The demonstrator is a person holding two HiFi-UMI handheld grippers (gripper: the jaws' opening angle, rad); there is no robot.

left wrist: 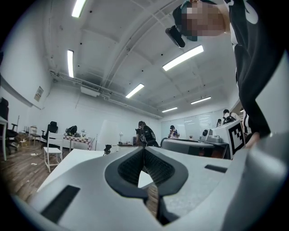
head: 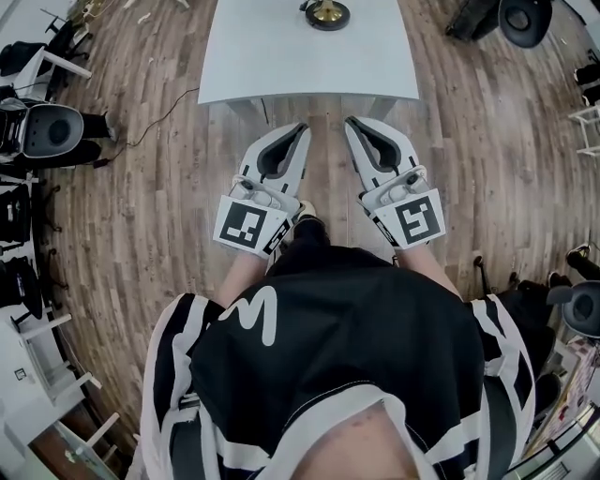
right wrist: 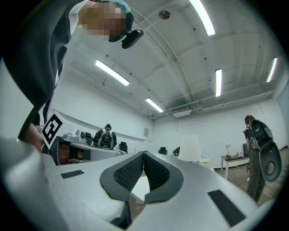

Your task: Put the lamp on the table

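Left gripper [head: 300,129]: jaws closed tip to tip, nothing between them; held at 11 o'clock from the person's body, over the floor [head: 141,206], just short of the table's near edge.
Right gripper [head: 352,122]: jaws closed, empty; held at 1 o'clock, level with the left one and clear of the table.
Table [head: 309,66]: white top at 12 o'clock, bare apart from the lamp.
Lamp [head: 327,13]: dark round base with a brass centre, standing upright on the far part of the table at 12 o'clock, well apart from both grippers. Its upper part runs out of the head view; the pale shade [right wrist: 189,148] shows in the right gripper view.
Task status: judged complete, since the lamp stands on the table and neither gripper touches it.
Risk, tipping: a further reach toward 12 o'clock with closed jaws could strike the base or stem and topple the lamp.
Risk, edge: the far table edge is out of view, so the margin behind the lamp cannot be confirmed; a push could send it off.
Risk, footing: a cable [head: 159,117] lies on the floor at 10 o'clock; stepping that way could snag it.
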